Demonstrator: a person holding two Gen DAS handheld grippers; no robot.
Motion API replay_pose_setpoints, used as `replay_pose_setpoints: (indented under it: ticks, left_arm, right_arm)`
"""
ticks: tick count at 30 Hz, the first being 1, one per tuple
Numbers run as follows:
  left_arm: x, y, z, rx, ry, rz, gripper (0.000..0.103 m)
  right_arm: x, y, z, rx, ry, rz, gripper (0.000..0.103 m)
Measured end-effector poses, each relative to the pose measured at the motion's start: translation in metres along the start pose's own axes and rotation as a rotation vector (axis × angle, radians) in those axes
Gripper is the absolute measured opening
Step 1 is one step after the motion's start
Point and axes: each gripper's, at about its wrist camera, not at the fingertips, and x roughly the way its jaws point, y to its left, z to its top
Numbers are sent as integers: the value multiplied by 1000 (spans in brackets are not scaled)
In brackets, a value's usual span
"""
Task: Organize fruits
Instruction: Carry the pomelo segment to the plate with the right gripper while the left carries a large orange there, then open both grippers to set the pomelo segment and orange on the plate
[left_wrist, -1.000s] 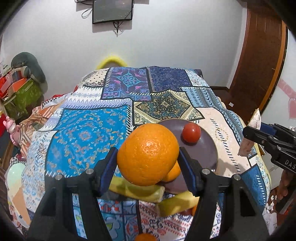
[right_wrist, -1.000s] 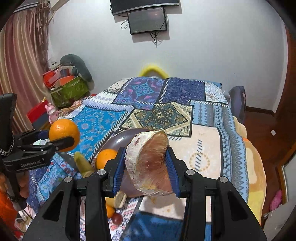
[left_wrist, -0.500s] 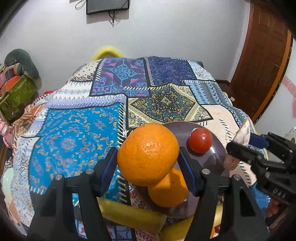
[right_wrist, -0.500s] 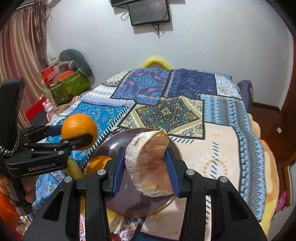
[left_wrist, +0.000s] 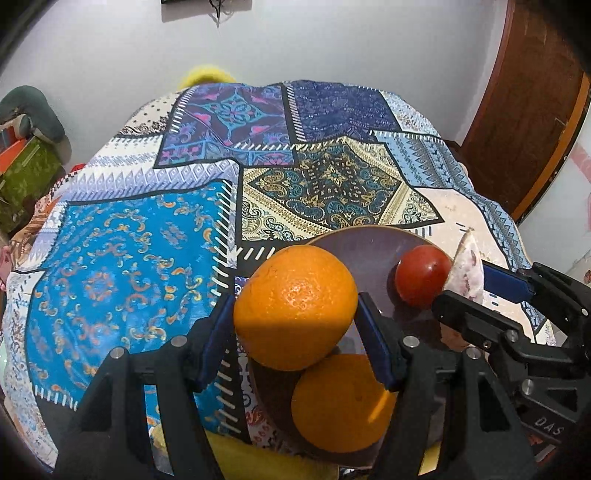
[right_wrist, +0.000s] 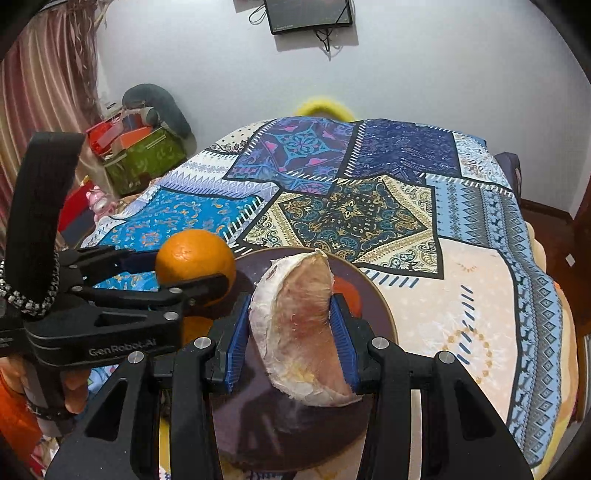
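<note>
Clamping dimpled orange in left gripper, pithy pomelo wedge in right gripper; hovering over round plate, quilt room at 12.

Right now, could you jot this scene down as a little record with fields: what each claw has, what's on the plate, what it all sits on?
left claw: shut on an orange
right claw: shut on a pomelo wedge
plate: dark, holds a second orange and a tomato
surface: patchwork cloth
both claws: over the plate

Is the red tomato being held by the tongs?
No, the tomato sits on the plate; the left tongs hold an orange.
</note>
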Motion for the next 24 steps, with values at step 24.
replay_pose_setpoints:
  ticks: [24]
  left_arm:
    - [-6,-3,-3,20,-22,-2,84]
  right_arm:
    - [2,-5,1,26,3,31,40]
